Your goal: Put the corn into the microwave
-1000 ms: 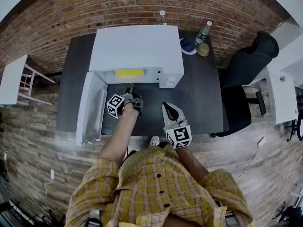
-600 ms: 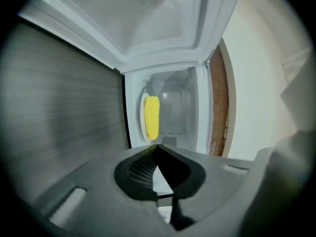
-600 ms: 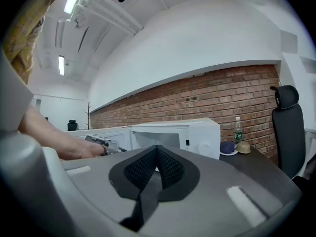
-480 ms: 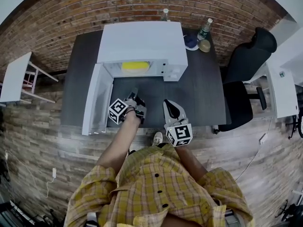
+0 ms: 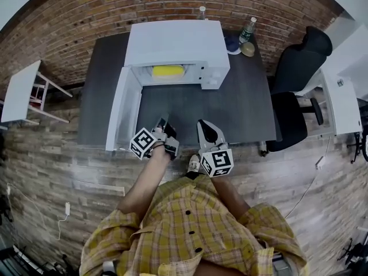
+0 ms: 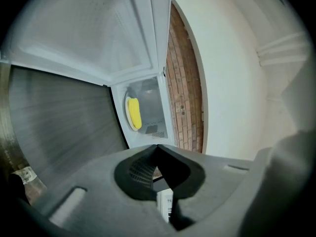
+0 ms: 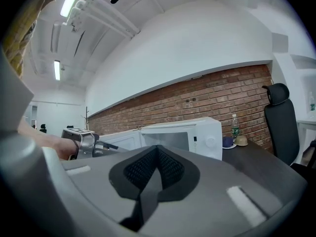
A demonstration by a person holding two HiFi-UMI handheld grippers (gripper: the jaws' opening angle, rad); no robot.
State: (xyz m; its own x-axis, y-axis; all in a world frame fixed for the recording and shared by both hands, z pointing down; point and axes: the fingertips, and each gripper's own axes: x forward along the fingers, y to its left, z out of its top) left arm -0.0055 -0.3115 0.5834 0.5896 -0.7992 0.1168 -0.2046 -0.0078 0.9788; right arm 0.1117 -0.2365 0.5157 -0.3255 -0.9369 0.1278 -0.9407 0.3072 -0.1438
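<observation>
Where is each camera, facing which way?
Head view: on the head, steeply down at table, open microwave, corn; shirt, left gripper, right gripper show.
Left gripper view: on left gripper, rolled sideways, facing the corn; shut jaws show.
Right gripper view: on right gripper, level toward microwave; shut jaws, left hand show.
Shared: the microwave.

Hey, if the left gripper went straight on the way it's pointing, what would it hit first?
Most likely the microwave: the left gripper, jaws shut, aims across the table at its open front, near the cavity holding the corn. Opening or frame beside it, I can't tell.
</observation>
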